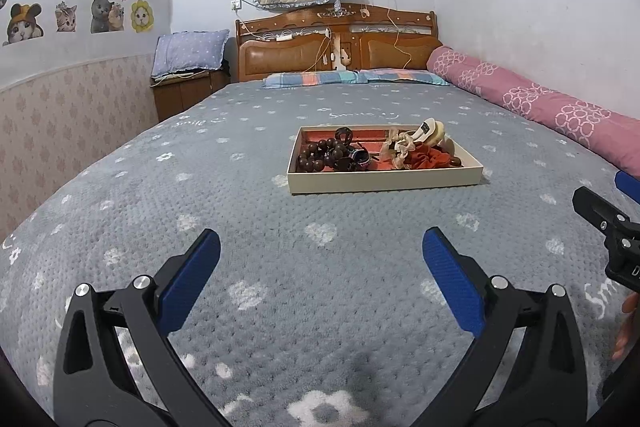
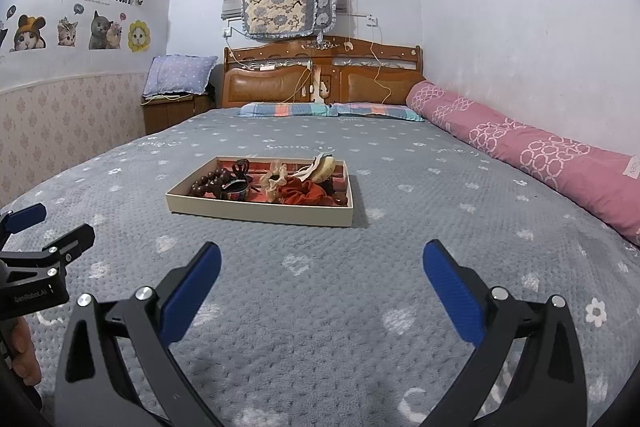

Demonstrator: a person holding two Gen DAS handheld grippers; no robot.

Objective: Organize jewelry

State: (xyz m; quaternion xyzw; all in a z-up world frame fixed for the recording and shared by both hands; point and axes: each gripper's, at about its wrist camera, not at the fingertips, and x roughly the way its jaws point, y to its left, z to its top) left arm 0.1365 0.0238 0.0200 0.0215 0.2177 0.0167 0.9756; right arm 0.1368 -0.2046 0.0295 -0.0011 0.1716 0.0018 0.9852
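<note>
A shallow cream-sided tray [image 1: 384, 181] with a red lining sits out on the grey flower-patterned bedspread [image 1: 280, 287], well ahead of both grippers. All the jewelry and hair things I can see are inside it. At its left end lies a bracelet of dark brown wooden beads [image 1: 320, 157], with a black claw clip [image 1: 344, 135] just behind and a dark, patterned hair clip [image 1: 360, 159] beside it. Towards the right end there is a cream frilled scrunchie [image 1: 400, 143], a rust-red scrunchie [image 1: 430, 159], and a pale beige piece [image 1: 431, 131] propped against the back wall that I cannot make out properly. They lie jumbled and overlapping; red dividers seem to run along the back, but which compartment holds what is not clear from here.

The left gripper [image 1: 320, 269] hangs low over the bedspread with its blue fingers spread wide and nothing between them. The right gripper [image 2: 322, 273] is the same: fingers wide apart, holding nothing, pointed towards the tray. Each is near the other, side by side, and a bit of a hand [image 2: 24, 351] shows at the frame's edge.

As for progress, nothing lies loose on the bedspread that I can see, so everything is gathered in the tray. That would fit a pile waiting to be sorted out of it or within it, and equally a collection already put away into it. The pictures do not settle which
</note>
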